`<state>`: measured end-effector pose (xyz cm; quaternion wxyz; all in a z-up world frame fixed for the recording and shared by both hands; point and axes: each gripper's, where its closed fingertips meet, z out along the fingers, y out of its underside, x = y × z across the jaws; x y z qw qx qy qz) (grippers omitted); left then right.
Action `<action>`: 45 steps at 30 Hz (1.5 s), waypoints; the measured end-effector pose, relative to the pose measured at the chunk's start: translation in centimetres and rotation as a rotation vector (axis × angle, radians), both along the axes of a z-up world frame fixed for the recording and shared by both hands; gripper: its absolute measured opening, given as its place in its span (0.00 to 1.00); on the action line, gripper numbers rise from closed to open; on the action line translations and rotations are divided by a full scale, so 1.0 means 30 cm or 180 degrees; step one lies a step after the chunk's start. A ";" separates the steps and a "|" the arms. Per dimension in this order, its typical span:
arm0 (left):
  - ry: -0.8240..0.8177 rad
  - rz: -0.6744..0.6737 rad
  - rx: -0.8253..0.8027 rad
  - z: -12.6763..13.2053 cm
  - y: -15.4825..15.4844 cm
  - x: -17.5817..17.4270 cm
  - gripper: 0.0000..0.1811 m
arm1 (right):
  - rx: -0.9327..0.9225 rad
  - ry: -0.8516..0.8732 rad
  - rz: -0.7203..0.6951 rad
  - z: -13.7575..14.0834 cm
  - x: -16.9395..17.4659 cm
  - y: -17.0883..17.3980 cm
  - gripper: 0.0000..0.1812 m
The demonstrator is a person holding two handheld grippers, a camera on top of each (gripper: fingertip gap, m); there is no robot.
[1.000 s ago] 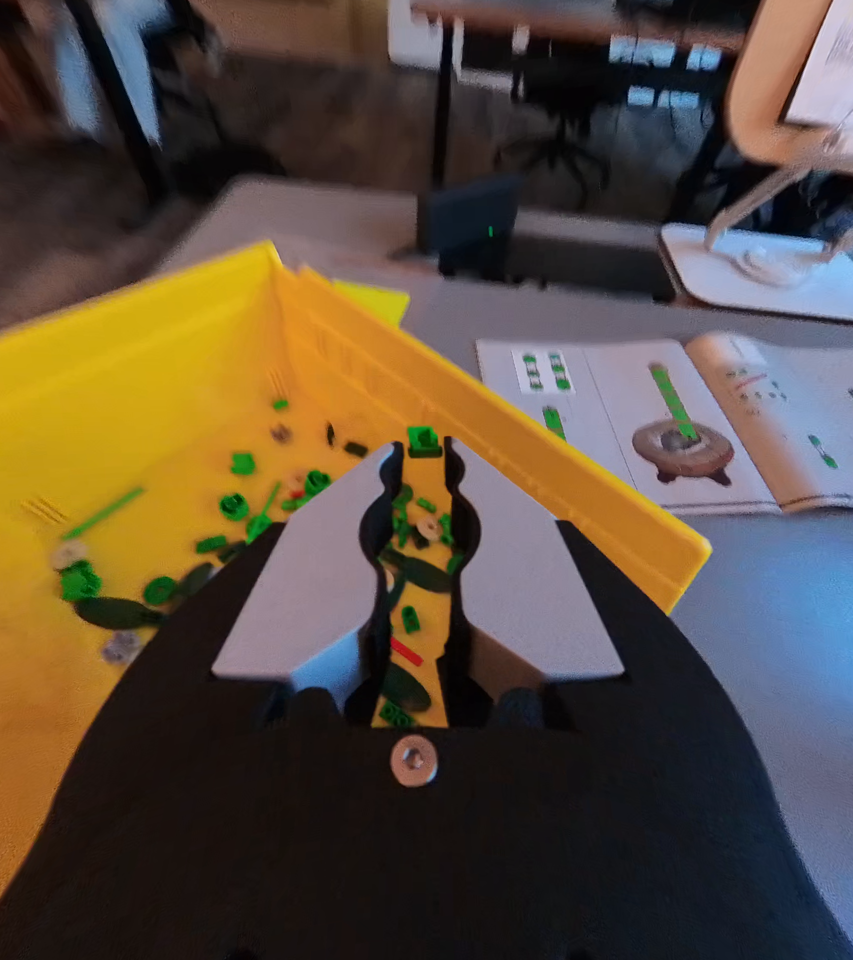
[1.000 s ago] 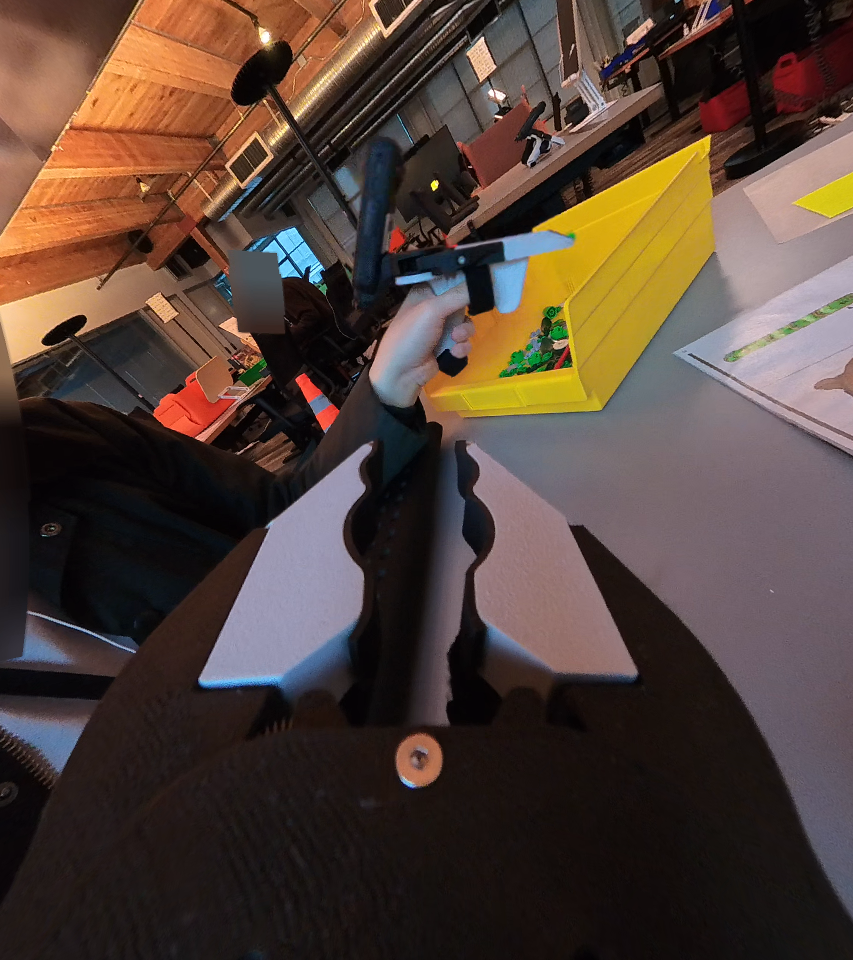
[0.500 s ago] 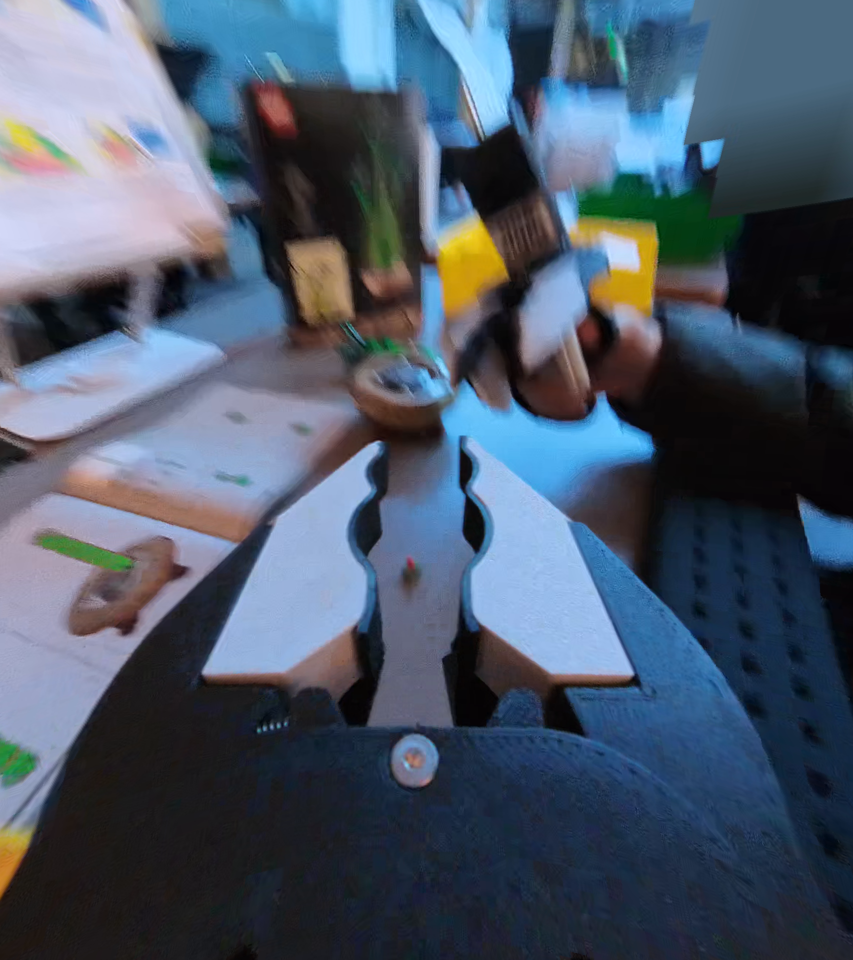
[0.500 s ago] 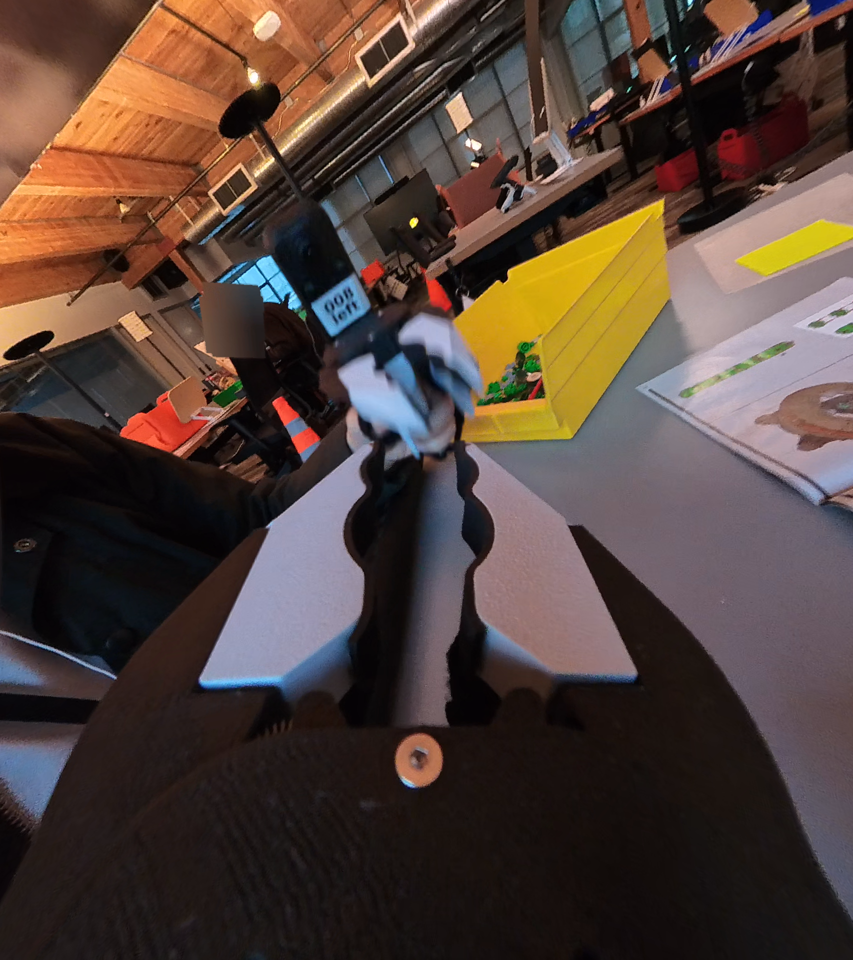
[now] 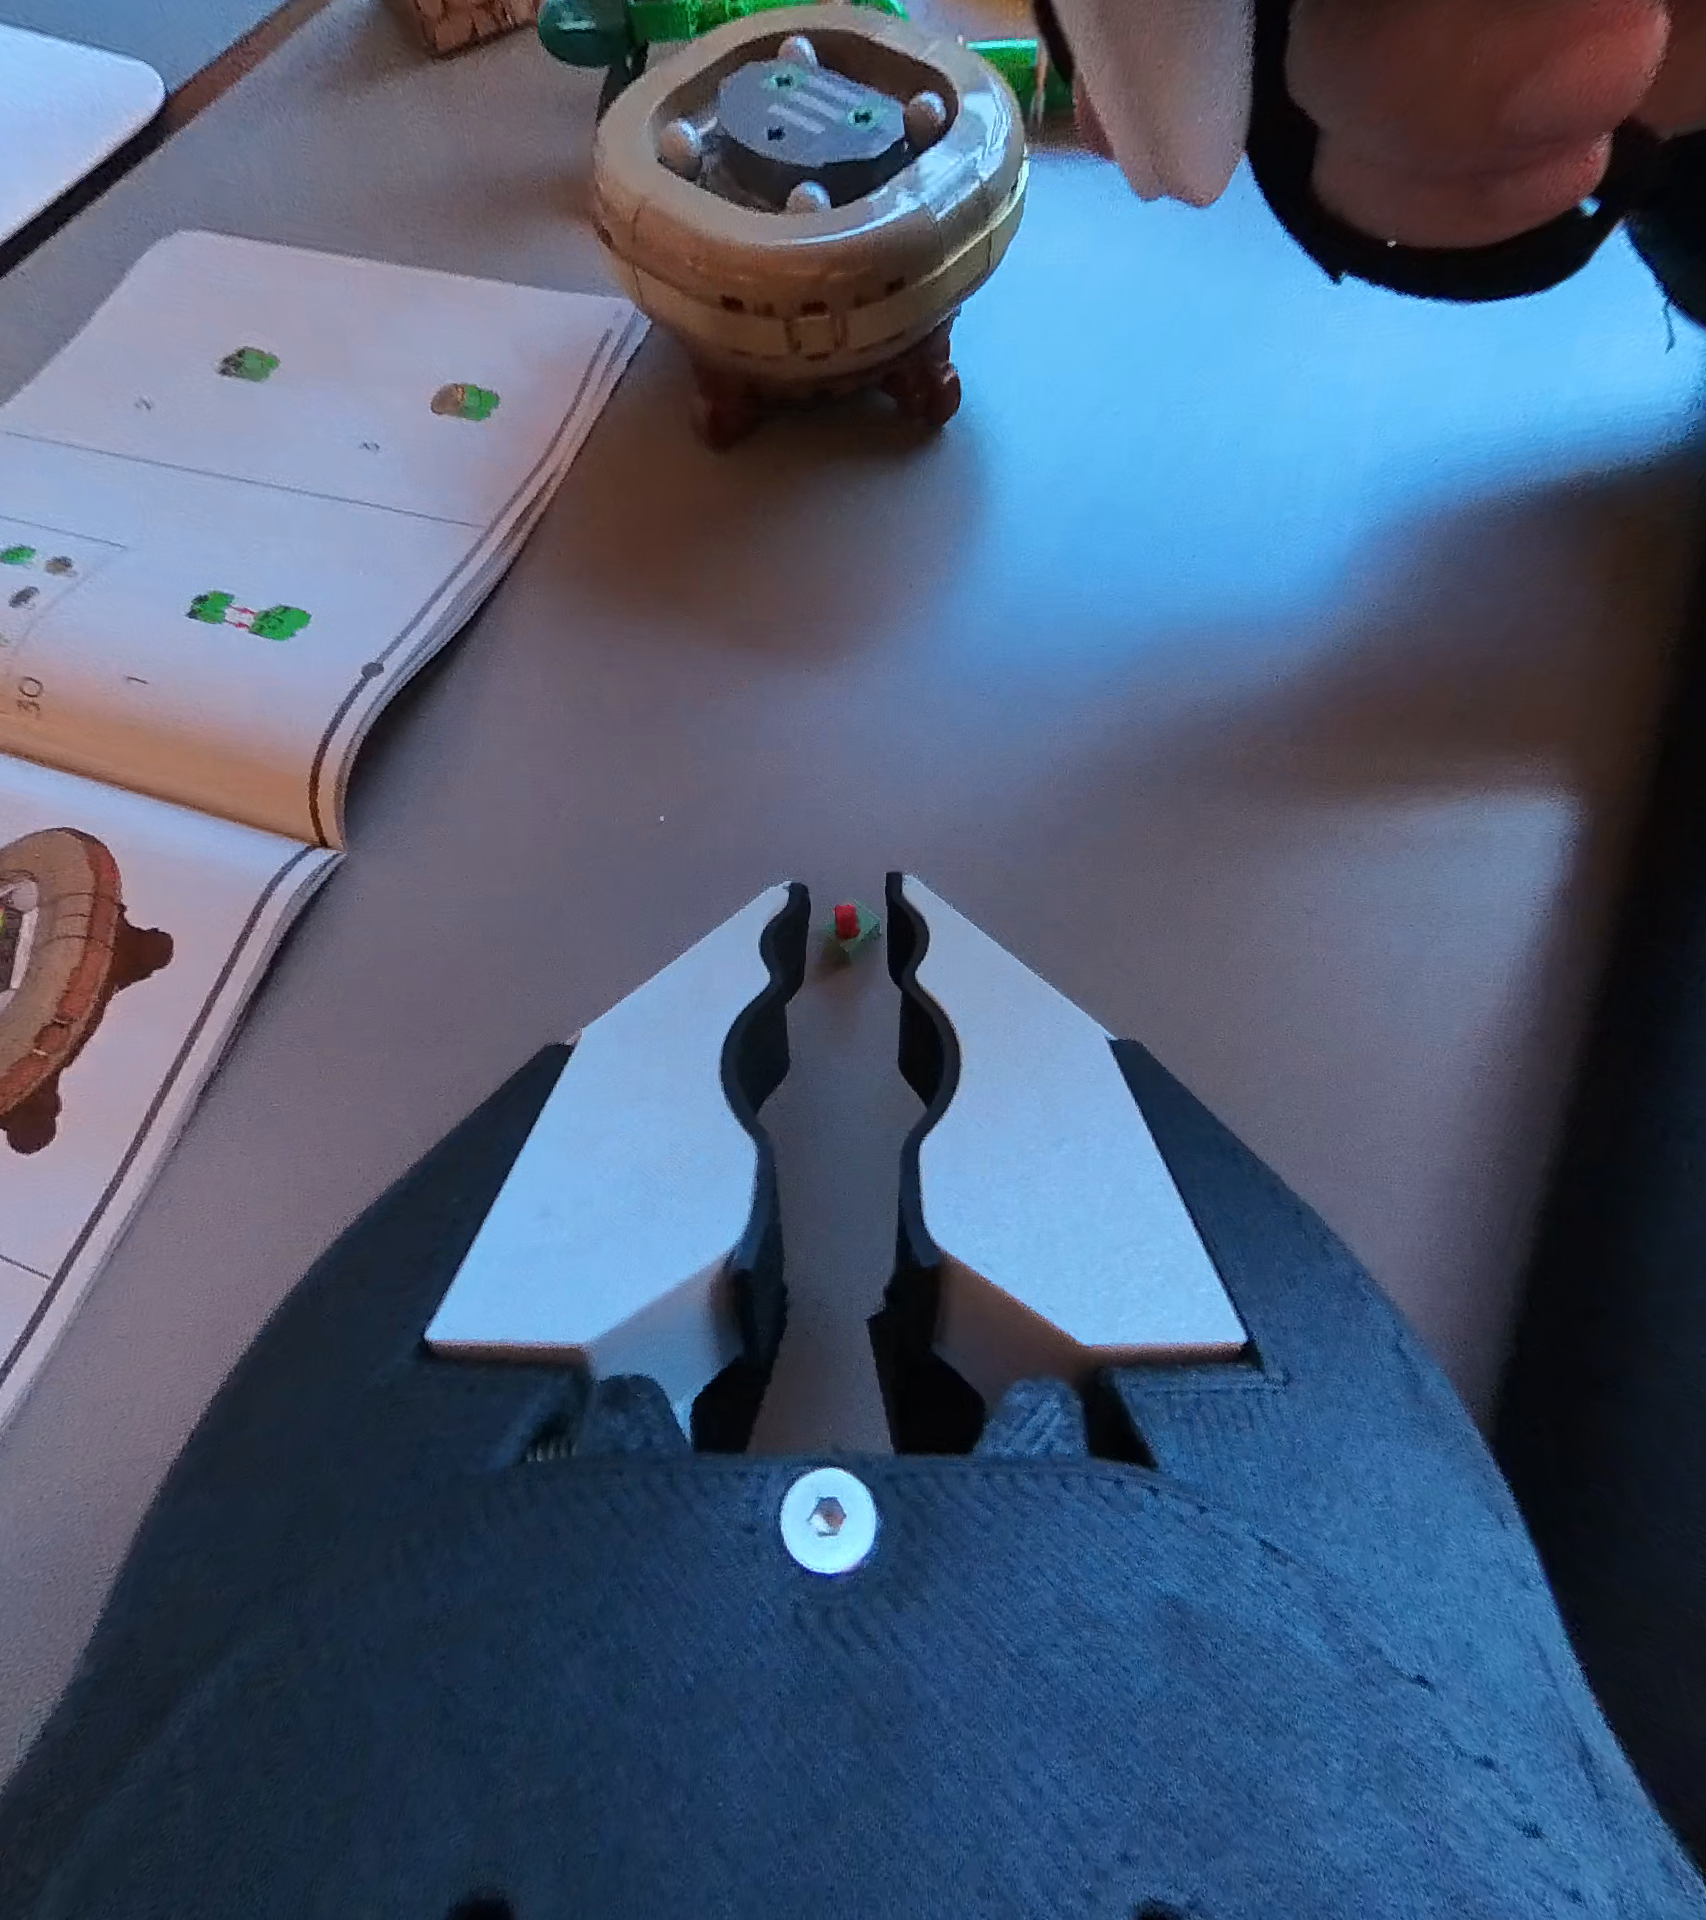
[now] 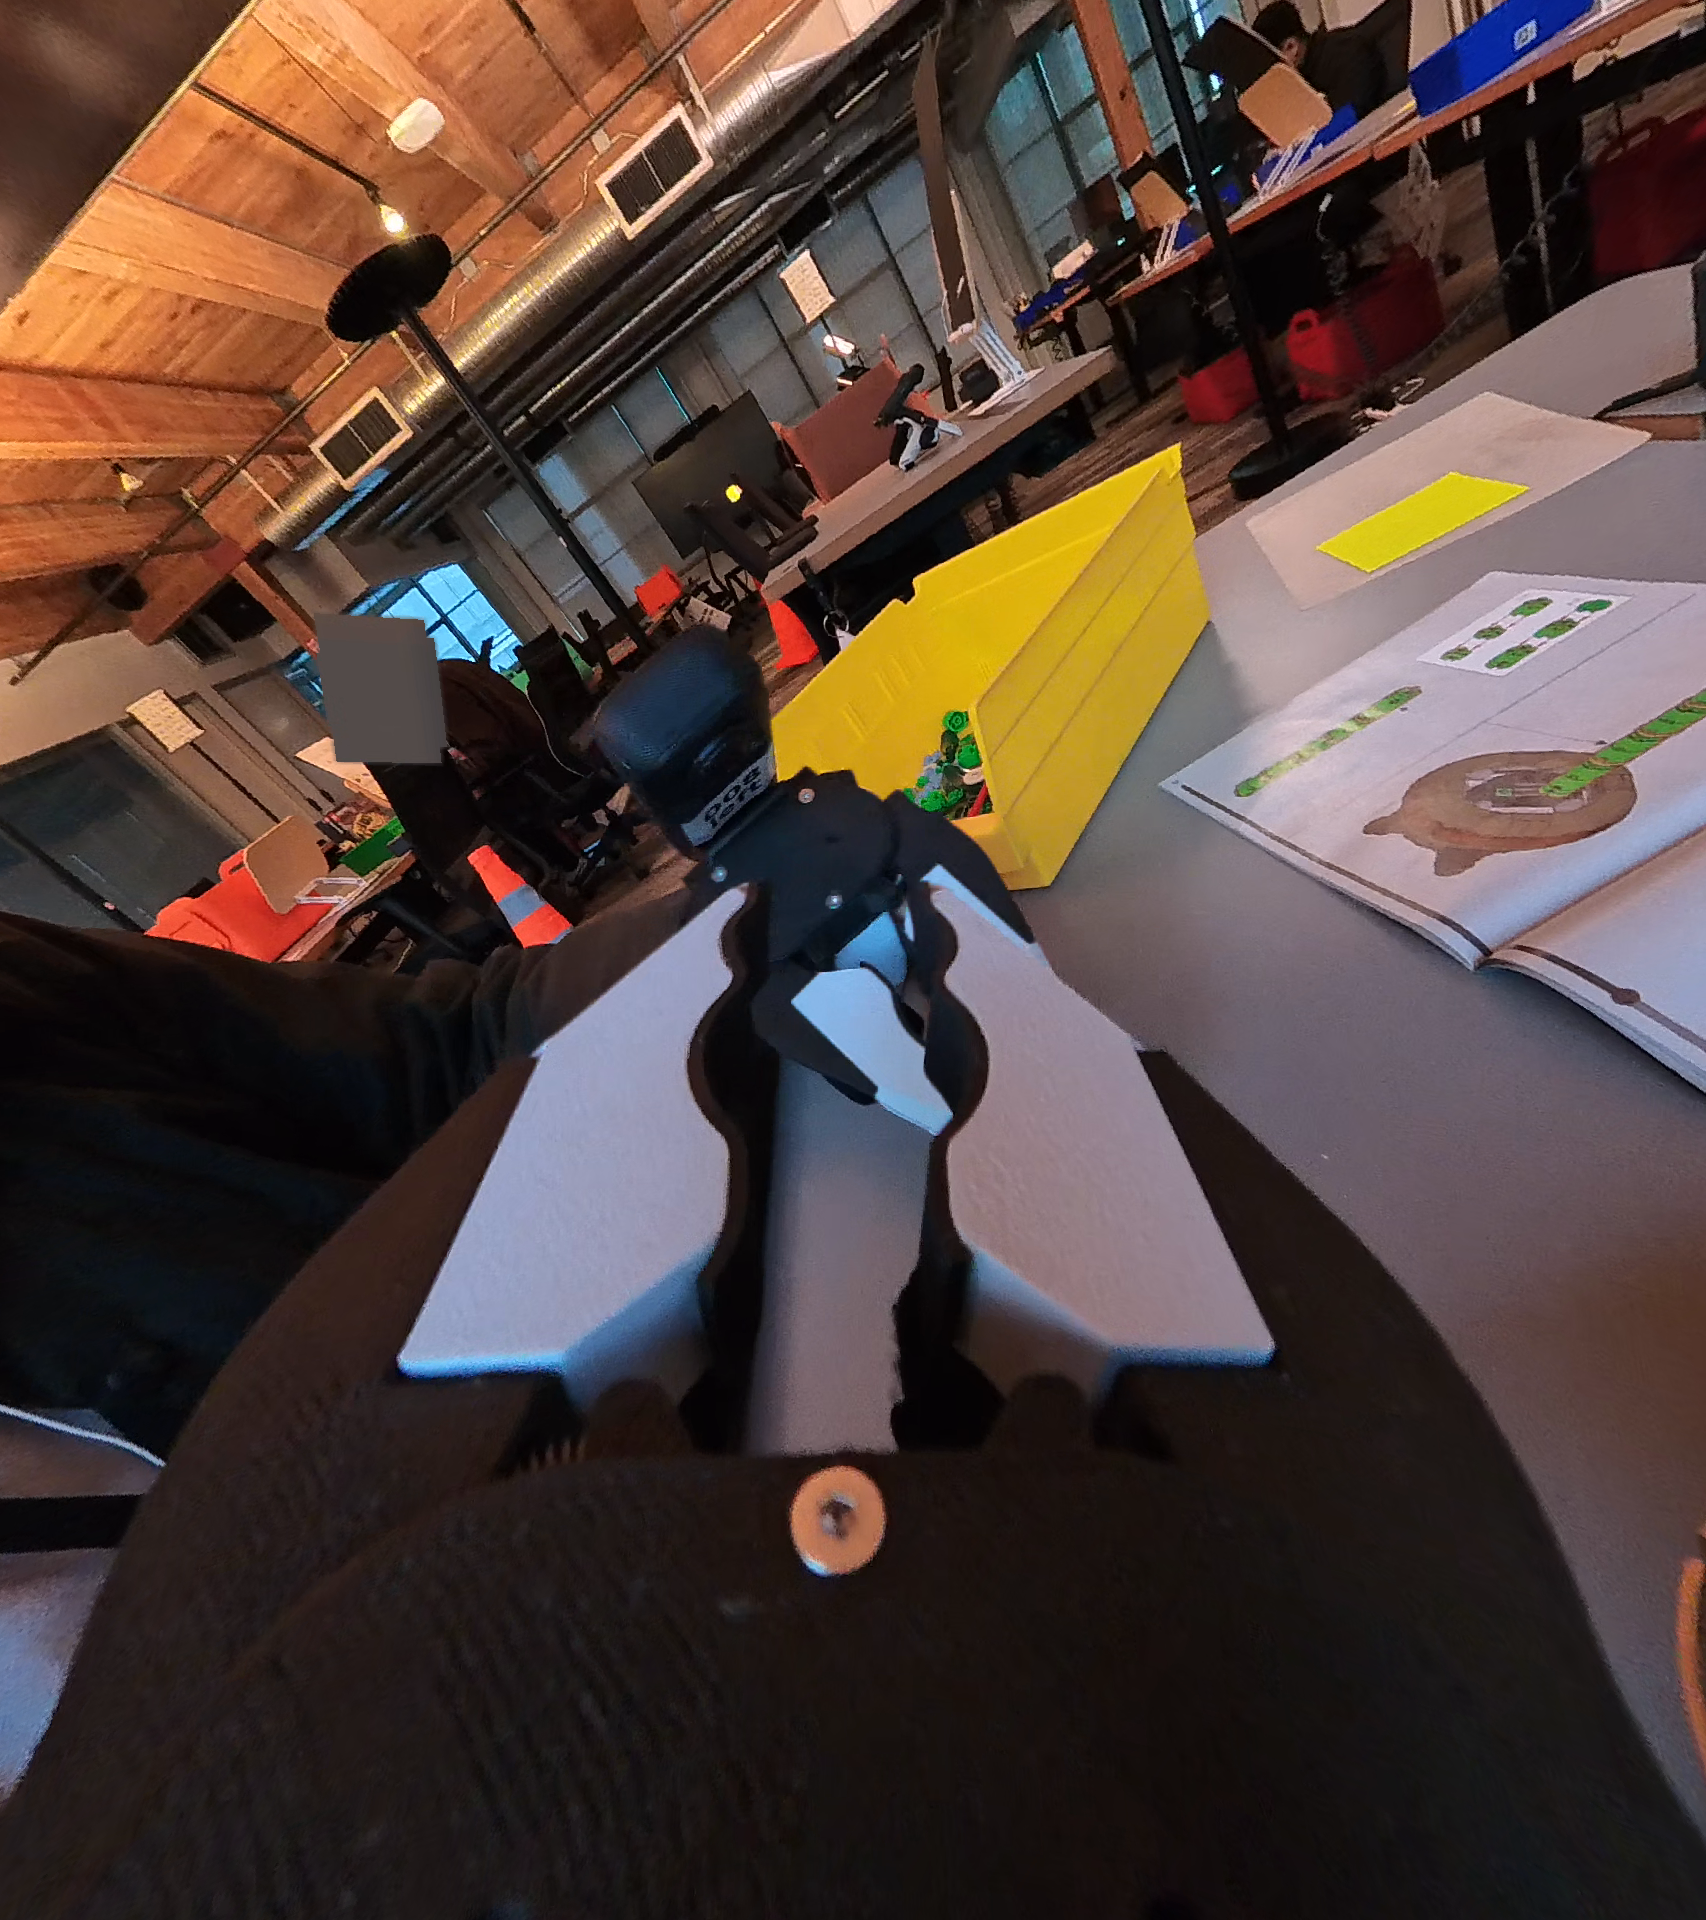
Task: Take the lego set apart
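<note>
Left wrist view: a second ago this camera looked into the yellow bin, and half a second ago it was a blurred sweep. It has since settled low over the grey table point(image 5: 1192, 665). The left gripper point(image 5: 841, 904) is released, its wavy black-edged jaws apart and empty. A tiny green brick point(image 5: 851, 932) with a red stud lies on the table between the tips, touching neither. At 12 o'clock stands the pot point(image 5: 807, 197), a round tan brick-built bowl on dark brown feet with a dark grey plate in its top. Green pieces lie behind it. An open booklet point(image 5: 236, 499) with matte pages lies at 9 to 10 o'clock. A hand point(image 5: 1472, 114) is at 1 o'clock.

Right wrist view: the right gripper point(image 6: 844, 935) has its jaws parted with nothing between them. Beyond its tips the left gripper point(image 6: 890, 1049) now points down at the table point(image 6: 1348, 1195); earlier it was raised. A yellow plastic bin point(image 6: 1088, 665) holding green pieces sits at 1 o'clock, the booklet point(image 6: 1514, 821) at 2 o'clock. Overhead are wooden ceiling planks and metal ducts.
</note>
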<state>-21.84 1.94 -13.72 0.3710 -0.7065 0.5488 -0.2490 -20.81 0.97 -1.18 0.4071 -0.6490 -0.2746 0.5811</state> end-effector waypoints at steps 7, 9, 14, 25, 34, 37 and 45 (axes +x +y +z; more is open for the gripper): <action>0.0013 0.0003 0.0250 0.015 0.012 0.008 0.01 | -0.0070 -0.0198 -0.0013 -0.042 -0.008 0.006 0.14; -0.0435 0.0023 0.0041 0.087 -0.001 0.017 0.01 | 0.0049 -0.0455 -0.0104 -0.078 -0.007 0.018 0.15; -0.1513 0.0041 -0.1164 0.217 -0.011 -0.006 0.01 | 0.1104 -0.1128 -0.0235 -0.115 -0.024 0.014 0.21; -0.1909 -0.0042 -0.1690 0.256 -0.025 -0.004 0.01 | 0.1356 -0.1735 -0.0170 -0.219 -0.095 0.007 0.12; -0.1838 -0.0112 -0.1408 0.265 -0.040 0.000 0.01 | 0.1106 -0.1569 -0.0133 -0.208 -0.091 0.006 0.03; -0.1857 -0.0131 -0.1461 0.261 -0.043 0.002 0.01 | 0.1243 -0.1703 -0.0145 -0.214 -0.088 0.004 0.03; -0.1915 -0.0120 -0.1628 0.262 -0.038 -0.006 0.00 | 0.1311 -0.1647 -0.0180 -0.207 -0.096 0.005 0.05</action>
